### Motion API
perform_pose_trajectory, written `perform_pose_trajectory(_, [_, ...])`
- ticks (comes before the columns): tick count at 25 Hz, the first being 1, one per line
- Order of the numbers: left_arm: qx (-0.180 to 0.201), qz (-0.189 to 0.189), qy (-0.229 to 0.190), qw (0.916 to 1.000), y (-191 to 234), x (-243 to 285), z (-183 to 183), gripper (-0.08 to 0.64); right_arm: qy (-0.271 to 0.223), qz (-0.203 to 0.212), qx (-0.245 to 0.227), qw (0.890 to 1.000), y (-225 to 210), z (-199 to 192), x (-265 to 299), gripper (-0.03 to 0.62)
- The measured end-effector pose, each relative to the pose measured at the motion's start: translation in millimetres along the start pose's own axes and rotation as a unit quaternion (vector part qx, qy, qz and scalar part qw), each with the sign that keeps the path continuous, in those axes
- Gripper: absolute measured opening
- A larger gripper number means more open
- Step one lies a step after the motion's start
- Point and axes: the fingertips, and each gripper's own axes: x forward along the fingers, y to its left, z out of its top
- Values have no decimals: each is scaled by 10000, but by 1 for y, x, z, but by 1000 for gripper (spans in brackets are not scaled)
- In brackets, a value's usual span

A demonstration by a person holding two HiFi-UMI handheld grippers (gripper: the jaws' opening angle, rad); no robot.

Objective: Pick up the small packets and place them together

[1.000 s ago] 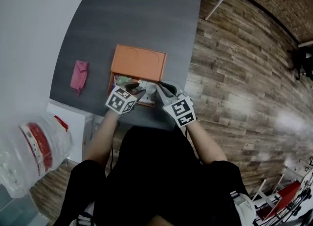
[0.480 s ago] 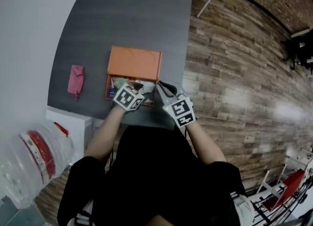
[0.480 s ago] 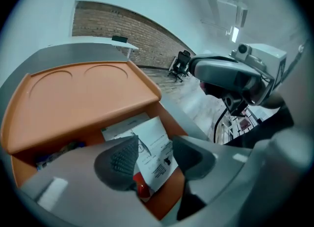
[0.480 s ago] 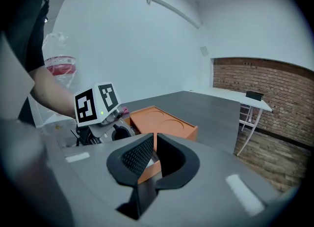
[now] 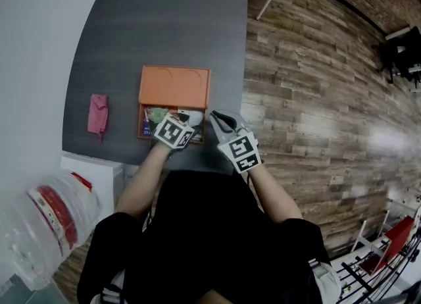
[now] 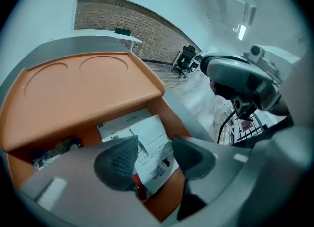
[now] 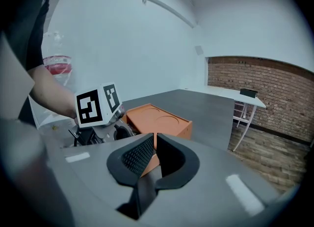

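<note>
An orange box (image 5: 174,85) stands on the dark grey table (image 5: 164,20), its flat lid (image 6: 78,93) covering the back half. In the uncovered front part lie small packets: white printed ones (image 6: 144,145) and a darker one (image 6: 54,152) at the left. My left gripper (image 6: 153,155) points down into this front part. Its jaws have just been opening and stand wide; a white packet shows in the gap below them, untouched by the pads. My right gripper (image 7: 153,155) hovers just right of the box, shut with nothing in it. In the head view both grippers (image 5: 187,125) (image 5: 217,118) sit at the box's near edge.
A pink cloth (image 5: 97,113) lies on the table left of the box. A white cabinet (image 5: 92,168) and a large water jug (image 5: 39,227) stand at the near left. The table's right edge (image 5: 245,66) drops to wooden floor (image 5: 316,99).
My left gripper has shifted right along the box's front and dipped lower into it. The right gripper has stayed beside the box.
</note>
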Motion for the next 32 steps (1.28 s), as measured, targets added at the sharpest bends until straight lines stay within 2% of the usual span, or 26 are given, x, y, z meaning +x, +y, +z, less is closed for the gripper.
perform_pose_trajectory(2, [-15, -37, -16, 10000, 0, -1, 0, 216, -9, -6, 2, 10000, -1, 0, 0, 20])
perform_pose_trajectory(6, [-77, -131, -130, 9998, -1, -4, 1, 149, -26, -6, -10, 10000, 0, 1, 2, 18])
perform_pose_trajectory(17, [-280, -456, -538, 9971, -7, -21, 12, 127, -39, 36, -72, 10000, 0, 7, 5, 14])
perform_pose_trajectory(25, [-646, -1181, -1082, 9850, -21, -48, 30, 124, -143, -9, -42, 9999, -4, 16, 1, 14])
perform_pose_trajectory(32, [-669, -1392, -1483, 9768, -31, -68, 35, 123, -224, -70, -38, 9997, -6, 21, 0, 14])
